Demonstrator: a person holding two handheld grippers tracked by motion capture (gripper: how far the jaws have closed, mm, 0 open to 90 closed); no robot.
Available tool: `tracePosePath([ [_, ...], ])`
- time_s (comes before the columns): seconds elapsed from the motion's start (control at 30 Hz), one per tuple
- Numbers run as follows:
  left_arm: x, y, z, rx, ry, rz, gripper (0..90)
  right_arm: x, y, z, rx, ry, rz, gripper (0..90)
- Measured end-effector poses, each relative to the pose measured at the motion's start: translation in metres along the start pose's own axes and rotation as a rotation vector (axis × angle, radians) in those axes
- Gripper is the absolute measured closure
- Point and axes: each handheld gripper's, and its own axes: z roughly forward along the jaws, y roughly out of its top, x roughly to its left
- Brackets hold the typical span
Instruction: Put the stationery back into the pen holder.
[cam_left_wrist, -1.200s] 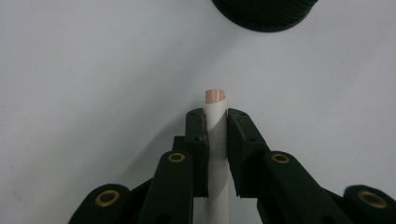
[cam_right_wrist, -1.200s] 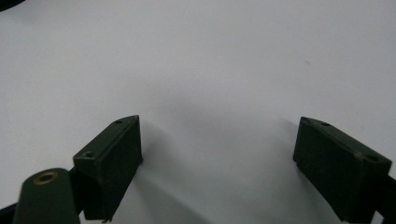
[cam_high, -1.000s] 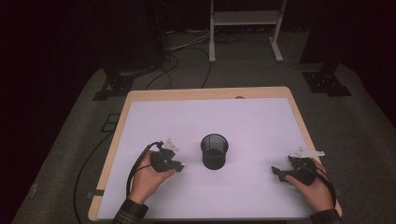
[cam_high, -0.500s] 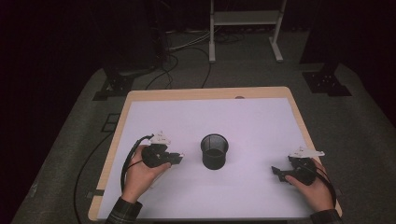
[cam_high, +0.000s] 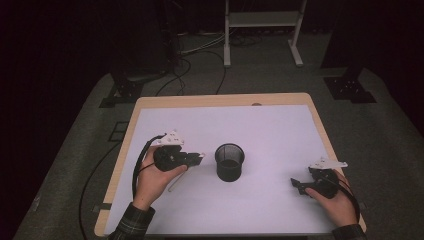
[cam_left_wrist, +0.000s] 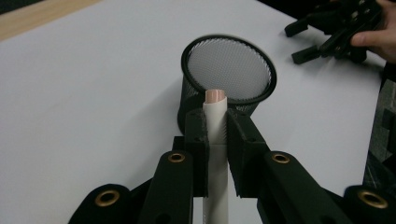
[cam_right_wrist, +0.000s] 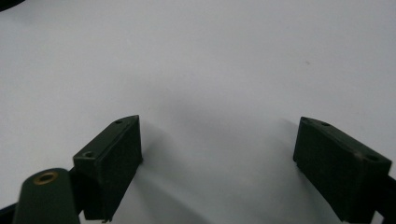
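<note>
1. The left gripper (cam_left_wrist: 215, 140) is clamped on a white pen (cam_left_wrist: 215, 154), just short of the mesh cup (cam_left_wrist: 227, 77) ahead.
2. The right gripper (cam_right_wrist: 217, 161) rests wide open and empty on the surface (cam_high: 280, 130).
3. The drop into the cup likely remains.

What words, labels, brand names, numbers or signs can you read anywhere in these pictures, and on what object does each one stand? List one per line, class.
None can be read.
White pen held in the left gripper: no print visible.
Black mesh cup: no label visible.
Right gripper, fingers apart: no marking visible.
White table cover: blank.
</note>
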Motion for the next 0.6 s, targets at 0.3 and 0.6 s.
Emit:
tracePosePath([
  [0.3, -0.002, 0.020, 0.002, -0.068, -0.026, 0.019, 78.8, 0.000, 0.000, 0.000, 0.000, 0.000, 0.000, 14.2],
  [0.6, -0.003, 0.046, 0.011, -0.129, -0.059, 0.048, 78.8, 0.000, 0.000, 0.000, -0.001, 0.000, 0.000, 14.2],
])
